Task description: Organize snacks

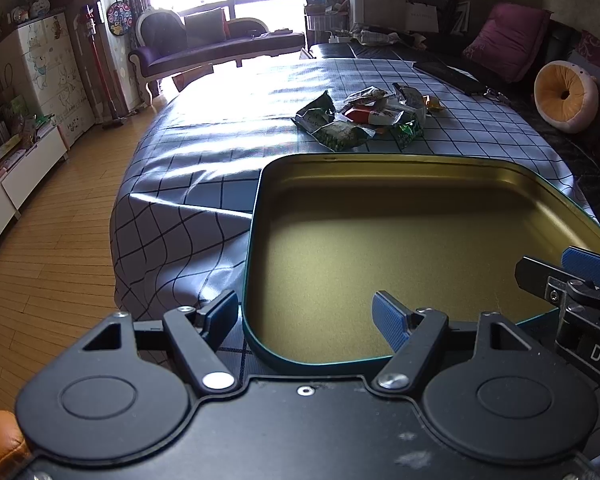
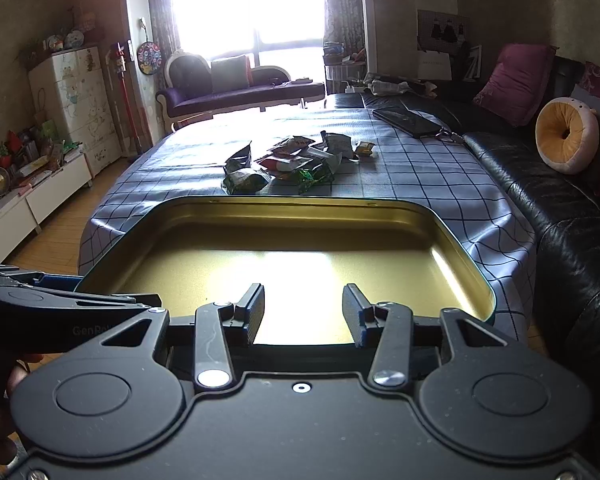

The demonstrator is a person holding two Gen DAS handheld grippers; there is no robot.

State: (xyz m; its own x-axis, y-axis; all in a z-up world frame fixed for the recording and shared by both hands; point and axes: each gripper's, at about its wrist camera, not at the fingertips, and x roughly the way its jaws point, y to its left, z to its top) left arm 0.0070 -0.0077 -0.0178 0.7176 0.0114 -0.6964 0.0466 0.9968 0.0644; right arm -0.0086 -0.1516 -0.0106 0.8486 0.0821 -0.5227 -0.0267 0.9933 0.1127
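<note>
Both claws open over tin (image 2: 466, 240); snacks (image 2: 296, 160) beyond.

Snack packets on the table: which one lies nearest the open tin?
The dark green packet at the pile's left front corner. It lies closest to the tin; the red, white and yellow packets sit farther back.

Pretty clearly someone's living room at home. There's a black leather sofa (image 2: 572, 216) with a purple cushion (image 2: 516, 82) and a donut-shaped pillow (image 2: 566, 140), a purple chaise lounge (image 2: 236, 88) by the big bright window (image 2: 244, 4), a kids' cartoon drawer cabinet (image 1: 46, 76), wood flooring (image 1: 56, 240), and a checked cloth over the tabletop (image 2: 420, 176).
</note>
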